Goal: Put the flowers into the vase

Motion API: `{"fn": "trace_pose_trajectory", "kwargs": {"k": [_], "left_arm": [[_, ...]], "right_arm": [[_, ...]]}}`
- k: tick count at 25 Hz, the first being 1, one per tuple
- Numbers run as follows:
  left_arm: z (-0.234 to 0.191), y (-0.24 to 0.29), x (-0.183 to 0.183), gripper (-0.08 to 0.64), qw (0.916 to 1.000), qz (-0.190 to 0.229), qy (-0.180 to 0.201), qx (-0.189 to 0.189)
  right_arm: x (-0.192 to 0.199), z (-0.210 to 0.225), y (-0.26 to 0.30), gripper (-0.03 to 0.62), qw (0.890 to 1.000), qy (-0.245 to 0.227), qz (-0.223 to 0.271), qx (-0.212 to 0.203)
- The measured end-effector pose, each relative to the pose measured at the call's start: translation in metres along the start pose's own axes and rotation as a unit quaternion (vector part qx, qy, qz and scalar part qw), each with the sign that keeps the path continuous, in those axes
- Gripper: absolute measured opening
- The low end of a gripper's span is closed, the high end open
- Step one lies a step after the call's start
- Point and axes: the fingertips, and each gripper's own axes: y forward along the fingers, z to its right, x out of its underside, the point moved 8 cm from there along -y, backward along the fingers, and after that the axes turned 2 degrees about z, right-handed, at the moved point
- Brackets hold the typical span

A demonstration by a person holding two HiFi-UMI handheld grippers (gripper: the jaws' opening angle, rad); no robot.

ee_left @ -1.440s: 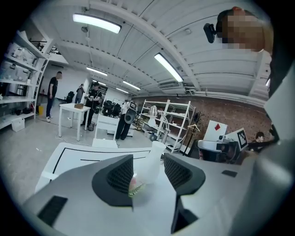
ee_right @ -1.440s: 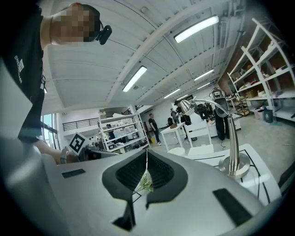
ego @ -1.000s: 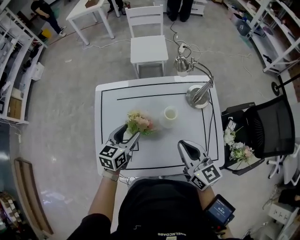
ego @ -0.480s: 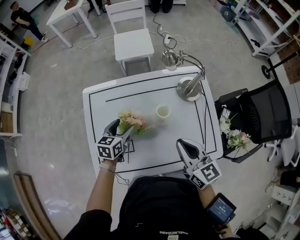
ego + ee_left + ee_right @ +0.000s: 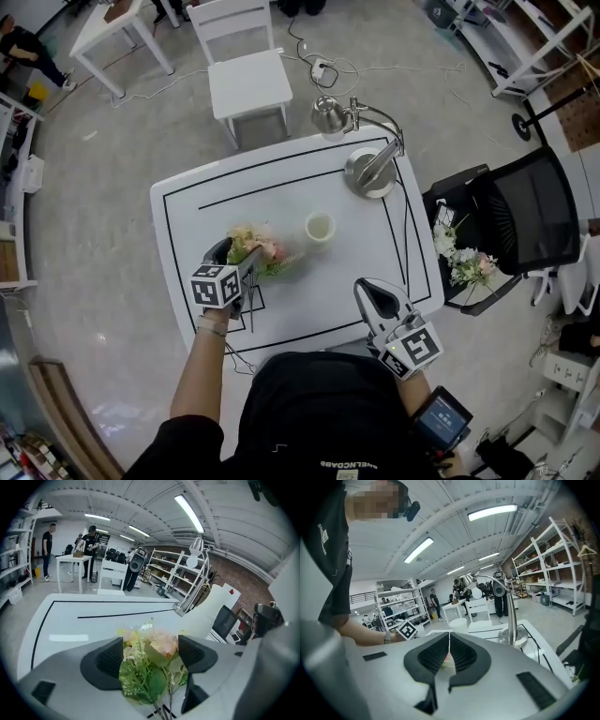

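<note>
The right gripper (image 5: 449,637) has its jaws closed together, holding nothing. Beyond it, a white vase (image 5: 458,622) and a lamp (image 5: 509,620) stand on the table (image 5: 534,632).

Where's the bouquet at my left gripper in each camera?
Head view: bouquet left of centre, at the left gripper.
Left gripper view: bouquet bottom centre, between its opening jaws.
Right gripper view: pink sliver beyond the right gripper, through its jaws' slit.
Shared landmark: desk lamp, right of centre in all three.

A desk lamp (image 5: 368,176) stands on the white table (image 5: 356,246).
</note>
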Motion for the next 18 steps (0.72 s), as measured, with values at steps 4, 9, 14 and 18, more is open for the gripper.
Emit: {"fn": "trace_pose_trajectory", "kwargs": {"k": [4, 9, 14, 18], "left_arm": [[-0.005, 0.01, 0.001, 0.35, 0.9998, -0.022, -0.003, -0.001], [-0.007, 0.02, 0.006, 0.35, 0.9988, -0.048, 0.007, -0.007], [-0.008, 0.031, 0.01, 0.348, 0.9969, -0.072, 0.025, -0.02], [-0.007, 0.037, 0.012, 0.308, 0.9956, -0.082, 0.039, -0.023]], "right_arm": [[0.001, 0.004, 0.005, 0.012, 1.0, 0.004, -0.005, 0.007], [0.002, 0.005, 0.011, 0.012, 1.0, 0.006, -0.012, 0.009], [0.003, 0.009, 0.013, 0.012, 1.0, 0.008, -0.016, 0.013], [0.004, 0.013, 0.013, 0.012, 1.0, 0.011, -0.017, 0.019]]}}
